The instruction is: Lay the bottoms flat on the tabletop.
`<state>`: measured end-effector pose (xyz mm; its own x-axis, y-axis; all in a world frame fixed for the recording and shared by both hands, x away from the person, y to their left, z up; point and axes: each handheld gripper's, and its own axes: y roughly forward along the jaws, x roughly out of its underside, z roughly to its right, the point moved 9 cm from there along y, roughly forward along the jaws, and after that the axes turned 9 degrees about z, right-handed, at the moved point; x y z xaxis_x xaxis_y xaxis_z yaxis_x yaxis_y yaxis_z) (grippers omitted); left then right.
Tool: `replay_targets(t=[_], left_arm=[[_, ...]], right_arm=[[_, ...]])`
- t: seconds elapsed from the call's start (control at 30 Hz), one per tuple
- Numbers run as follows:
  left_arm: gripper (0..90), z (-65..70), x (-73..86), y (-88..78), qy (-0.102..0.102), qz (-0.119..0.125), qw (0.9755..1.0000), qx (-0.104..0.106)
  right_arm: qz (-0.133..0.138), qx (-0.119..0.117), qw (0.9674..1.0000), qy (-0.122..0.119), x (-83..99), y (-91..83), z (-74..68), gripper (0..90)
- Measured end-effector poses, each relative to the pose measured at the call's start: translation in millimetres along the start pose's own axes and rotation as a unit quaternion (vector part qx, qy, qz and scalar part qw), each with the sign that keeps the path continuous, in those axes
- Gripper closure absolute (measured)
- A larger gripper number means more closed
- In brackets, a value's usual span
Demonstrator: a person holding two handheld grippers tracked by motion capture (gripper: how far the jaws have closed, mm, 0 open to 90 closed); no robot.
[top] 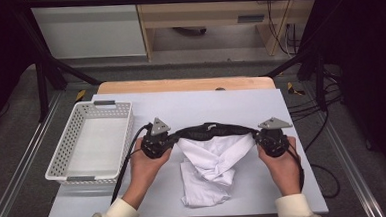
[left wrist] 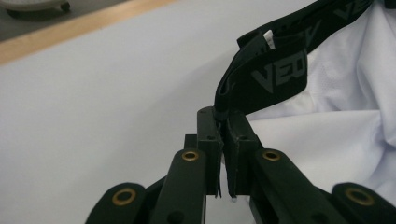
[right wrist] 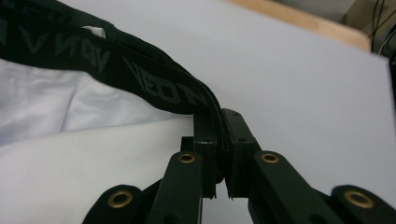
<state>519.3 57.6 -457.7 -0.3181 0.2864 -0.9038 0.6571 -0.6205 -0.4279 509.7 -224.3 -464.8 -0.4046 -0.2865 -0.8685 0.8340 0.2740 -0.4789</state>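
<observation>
Sleeves at near edge, hands on both tools. Basket [top: 90, 144] sits left on the bench [top: 295, 193], well apart from the work. Left tool [left wrist: 223, 122] pinches one end of the black waistband [top: 213, 130]; right tool [right wrist: 223, 122] pinches the other. White shorts [top: 209, 175] hang between, lower folds on the bench.

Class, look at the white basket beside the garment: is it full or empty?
Empty. The basket shows its bare white floor, with nothing lying inside.
</observation>
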Motion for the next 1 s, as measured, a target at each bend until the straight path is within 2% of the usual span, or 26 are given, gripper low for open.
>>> replay_targets(t=[0.1,0.3,0.4,0.57,0.67,0.77,0.9,1.0], left_arm=[[85.7,-6.0,-20.1,-4.3,0.007,0.012,0.9999,-0.006],[85.9,-24.1,-55.4,-18.9,0.003,0.041,0.9989,-0.023],[85.9,-33.8,-67.5,-27.7,0.007,0.048,0.9982,-0.035],[85.9,-46.5,-79.9,-38.3,0.004,0.057,0.9974,-0.045],[85.9,-46.0,-79.9,-37.5,0.003,0.056,0.9976,-0.042],[86.0,-40.8,-79.6,-32.7,0.005,0.054,0.9979,-0.035],[86.2,-30.1,-84.1,-27.2,0.007,0.059,0.9980,-0.024],[86.2,-25.9,-91.8,-26.9,0.013,0.063,0.9977,-0.023]], right_arm=[[0.012,0.004,0.9998,-0.016,-27.0,-6.3,9.7,85.8],[0.028,0.009,0.9990,-0.034,-68.3,-14.5,21.8,85.8],[0.027,0.004,0.9989,-0.038,-75.0,-13.0,19.1,85.8],[0.017,-0.014,0.9987,-0.046,-72.8,-7.7,7.9,85.8],[0.014,-0.015,0.9989,-0.043,-74.6,-8.1,11.5,85.8],[0.010,-0.007,0.9988,-0.046,-85.6,-14.3,24.9,85.8],[0.015,0.014,0.9979,-0.061,-113.6,-26.6,45.3,85.7],[0.024,0.023,0.9973,-0.066,-134.4,-30.5,54.3,85.7]])
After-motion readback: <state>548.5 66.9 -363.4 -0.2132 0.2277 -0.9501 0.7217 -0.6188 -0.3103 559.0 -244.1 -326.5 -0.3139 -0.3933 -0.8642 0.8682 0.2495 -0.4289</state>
